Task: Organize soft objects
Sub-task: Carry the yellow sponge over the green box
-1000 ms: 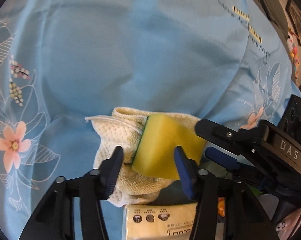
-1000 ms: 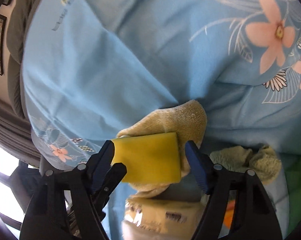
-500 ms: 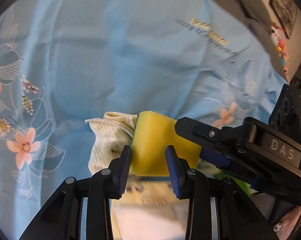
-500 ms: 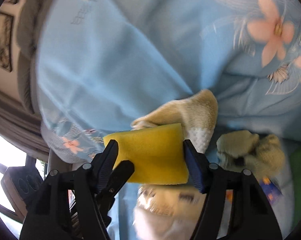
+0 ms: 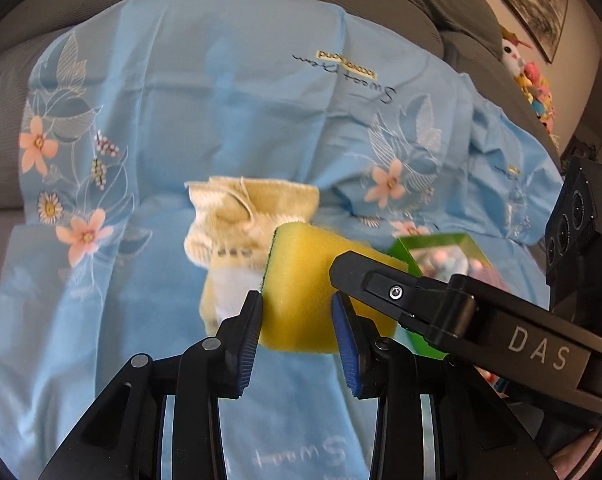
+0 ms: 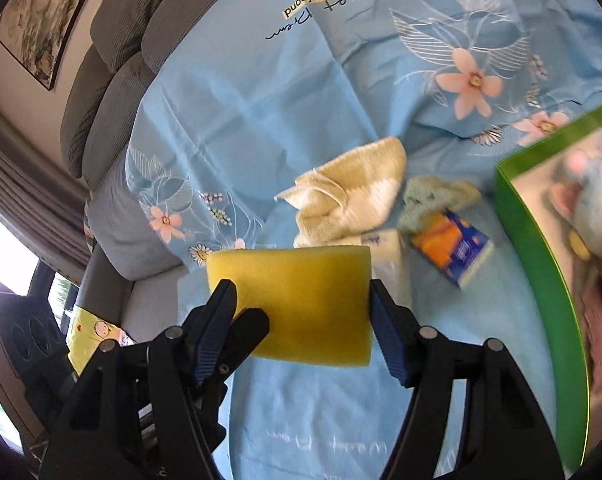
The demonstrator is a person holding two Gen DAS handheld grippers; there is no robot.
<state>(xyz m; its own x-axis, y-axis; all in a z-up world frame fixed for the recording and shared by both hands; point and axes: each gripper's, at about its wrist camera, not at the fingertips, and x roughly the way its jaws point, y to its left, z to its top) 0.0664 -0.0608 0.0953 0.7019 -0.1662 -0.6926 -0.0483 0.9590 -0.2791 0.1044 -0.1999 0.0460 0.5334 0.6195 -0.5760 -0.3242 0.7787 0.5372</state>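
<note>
Sponge (image 6: 301, 300) hangs above the blue sheet (image 5: 241, 120), both jaws pinching it: left gripper (image 5: 299, 320) narrowly across its thickness, right gripper (image 6: 301, 304) half-open across its length; green box (image 6: 541, 260) lies rightward.

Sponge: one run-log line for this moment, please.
held: yellow sponge | grip: left gripper and right gripper both shut on it | position: above blue sheet | nearby: green box
</note>
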